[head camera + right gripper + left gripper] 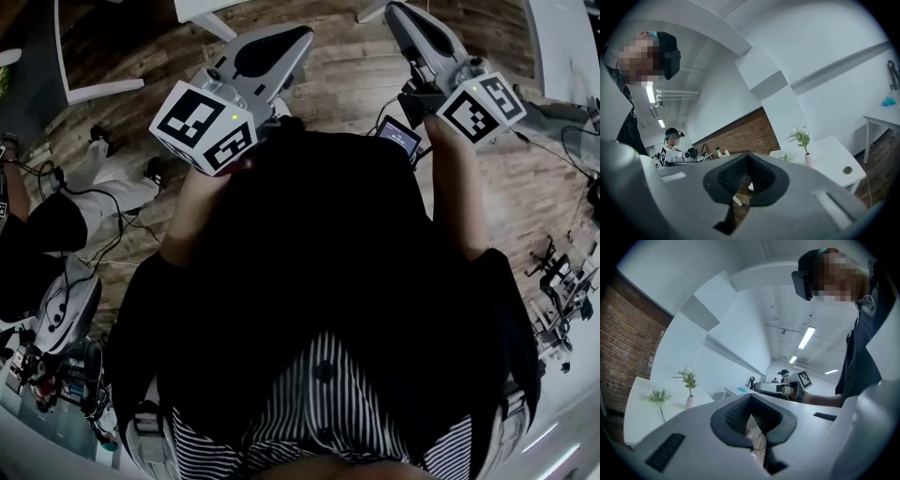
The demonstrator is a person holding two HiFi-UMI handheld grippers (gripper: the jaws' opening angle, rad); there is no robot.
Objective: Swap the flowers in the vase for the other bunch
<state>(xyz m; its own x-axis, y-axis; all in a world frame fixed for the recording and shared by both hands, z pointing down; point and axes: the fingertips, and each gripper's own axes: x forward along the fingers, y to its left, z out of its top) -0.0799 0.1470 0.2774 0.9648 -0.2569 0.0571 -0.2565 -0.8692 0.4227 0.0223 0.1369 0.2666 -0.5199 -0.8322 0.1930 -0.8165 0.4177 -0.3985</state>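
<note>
Our left gripper (pixel 751 404) and right gripper (pixel 748 159) clenched empty, we judge the light, floppy white-flowered stems (pixel 687 377) in the small pink vase (pixel 689 402), and the green sprig (pixel 658 397) beside that vase, best pinched low.

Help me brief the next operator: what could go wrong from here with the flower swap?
The pink vase is slim under tall flowers; pulling the stems could tip it on the white table.
The left hand-held gripper and the right hand-held gripper are both shut and empty; they must open before reaching stems.
Cables lie on the wooden floor nearby and could snag a foot.
</note>
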